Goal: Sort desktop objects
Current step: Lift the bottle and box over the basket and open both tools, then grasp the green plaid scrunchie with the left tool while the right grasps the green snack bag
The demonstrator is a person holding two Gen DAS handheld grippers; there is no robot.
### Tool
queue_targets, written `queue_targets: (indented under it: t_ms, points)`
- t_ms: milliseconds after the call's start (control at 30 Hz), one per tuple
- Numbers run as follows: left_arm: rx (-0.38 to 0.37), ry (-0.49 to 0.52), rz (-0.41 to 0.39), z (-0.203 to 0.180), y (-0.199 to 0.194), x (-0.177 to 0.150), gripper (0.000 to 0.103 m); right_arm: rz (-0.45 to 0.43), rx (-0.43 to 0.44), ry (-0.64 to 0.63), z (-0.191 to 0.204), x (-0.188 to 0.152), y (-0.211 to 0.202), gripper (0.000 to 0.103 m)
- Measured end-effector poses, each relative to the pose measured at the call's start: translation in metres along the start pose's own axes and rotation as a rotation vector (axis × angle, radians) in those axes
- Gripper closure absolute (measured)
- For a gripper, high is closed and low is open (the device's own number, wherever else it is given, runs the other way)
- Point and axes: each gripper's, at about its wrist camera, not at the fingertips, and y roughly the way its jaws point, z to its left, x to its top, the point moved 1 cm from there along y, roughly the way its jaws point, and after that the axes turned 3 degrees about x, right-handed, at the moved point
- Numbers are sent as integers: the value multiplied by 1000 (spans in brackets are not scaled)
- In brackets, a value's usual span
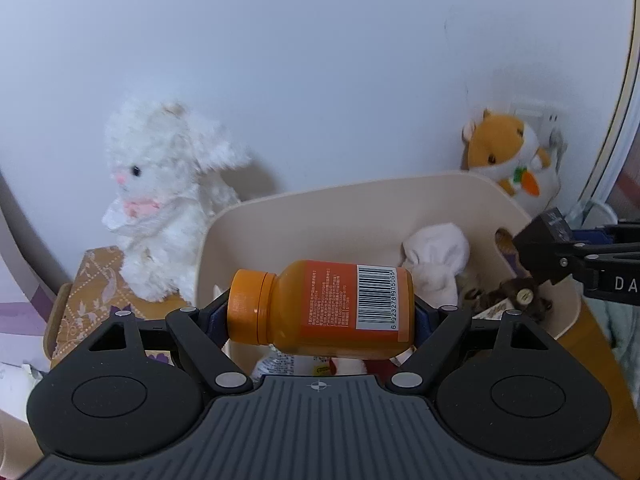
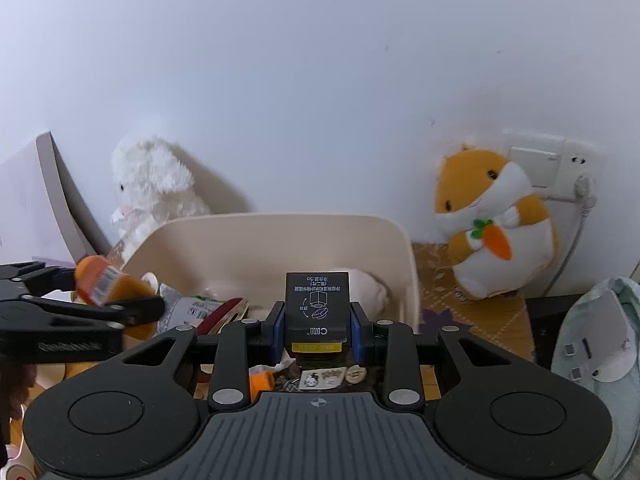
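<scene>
Fingers on both sides were loaded: my left gripper (image 1: 320, 312) clamped an orange bottle (image 1: 324, 308) end to end, sideways, over the near edge of the beige bin (image 1: 280, 216); my right gripper (image 2: 318, 320) pinched a small black box (image 2: 317, 304). I judged the bottle's cap end could slip out, or the two grippers could collide above the bin.

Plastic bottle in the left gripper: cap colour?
Orange, matching the plastic bottle; clearest in the left wrist view.
</scene>
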Motion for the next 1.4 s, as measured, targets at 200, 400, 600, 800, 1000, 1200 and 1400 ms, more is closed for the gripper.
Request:
queue_targets:
  t_ms: [200,400,600,800,1000,1200,1400]
  points:
    - [18,7,47,-9,22,-10,20,56,-14,-16,6,-11,23,74]
    - [21,-7,55,-5,24,-18,20,77,-1,14,5,-24,29,62]
    - [15,-63,32,3,18,-13,19,49,-16,-28,11,-25,20,39]
    - [38,-79,15,8,8,-8,19,15,-9,-33,12,-24,6,28]
    - [34,-49,11,19,-10,-18,19,9,5,12,3,-38,-14,18]
    - [32,-41,67,34,-28,-47,19,60,-2,36,-6,-72,-33,7]
    - [24,-73,136,52,-50,-78,18,119,0,45,0,-103,-49,2]
